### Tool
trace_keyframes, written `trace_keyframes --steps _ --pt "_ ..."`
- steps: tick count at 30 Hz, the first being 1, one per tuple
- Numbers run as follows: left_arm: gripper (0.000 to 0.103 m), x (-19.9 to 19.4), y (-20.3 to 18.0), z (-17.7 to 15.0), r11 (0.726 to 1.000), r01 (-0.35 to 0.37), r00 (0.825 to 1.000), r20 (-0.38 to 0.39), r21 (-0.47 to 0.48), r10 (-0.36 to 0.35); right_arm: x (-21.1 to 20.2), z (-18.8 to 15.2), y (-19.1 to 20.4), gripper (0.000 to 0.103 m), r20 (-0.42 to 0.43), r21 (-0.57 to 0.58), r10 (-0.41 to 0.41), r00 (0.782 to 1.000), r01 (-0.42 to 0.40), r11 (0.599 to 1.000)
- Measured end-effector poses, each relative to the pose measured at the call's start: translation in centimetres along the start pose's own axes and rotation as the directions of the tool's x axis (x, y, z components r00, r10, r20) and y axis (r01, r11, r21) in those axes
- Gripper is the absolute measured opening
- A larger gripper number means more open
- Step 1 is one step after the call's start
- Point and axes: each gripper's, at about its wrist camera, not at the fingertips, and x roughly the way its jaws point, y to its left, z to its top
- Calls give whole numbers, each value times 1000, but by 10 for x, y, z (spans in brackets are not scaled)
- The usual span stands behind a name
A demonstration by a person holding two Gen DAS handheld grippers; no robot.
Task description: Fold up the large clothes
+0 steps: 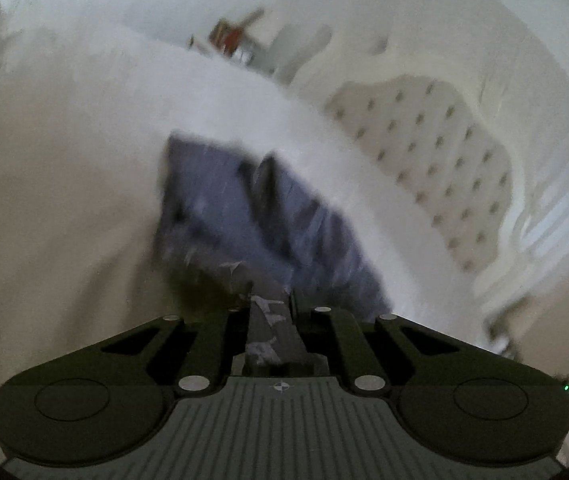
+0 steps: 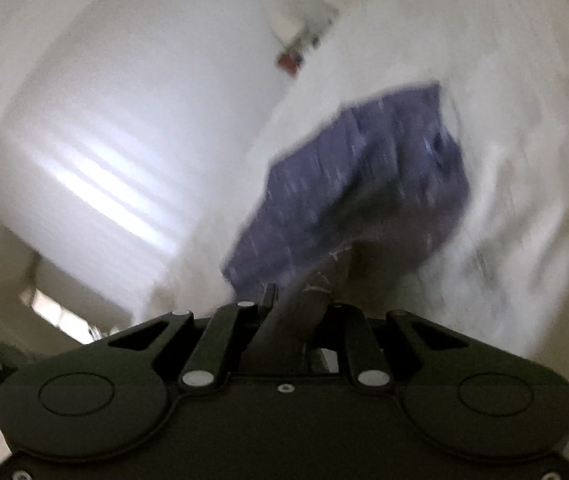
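A blue-purple patterned garment lies on a white bed sheet and runs up into my left gripper, whose jaws are shut on its edge. In the right wrist view the same blue garment stretches away from my right gripper, which is shut on another part of its edge. Cloth bunches between both pairs of fingers and hides the fingertips. Both pictures are smeared by motion.
A tufted, buttoned headboard stands at the right of the bed. Small red and brown objects sit beyond the bed by a white wall. Striped light falls on that wall. The white sheet spreads on all sides of the garment.
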Motion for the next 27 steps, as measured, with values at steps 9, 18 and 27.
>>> trace_keyframes --steps 9,18,27 --pt "12 72 -32 72 997 13 988 151 74 -24 50 86 9 20 185 -67 -12 983 24 997" --pt "13 150 -38 102 984 -116 977 194 138 88 138 151 -6 20 249 -118 -168 954 202 972" --pt "14 211 -9 108 959 -220 970 147 179 195 209 177 -43 20 192 -136 -281 940 309 941"
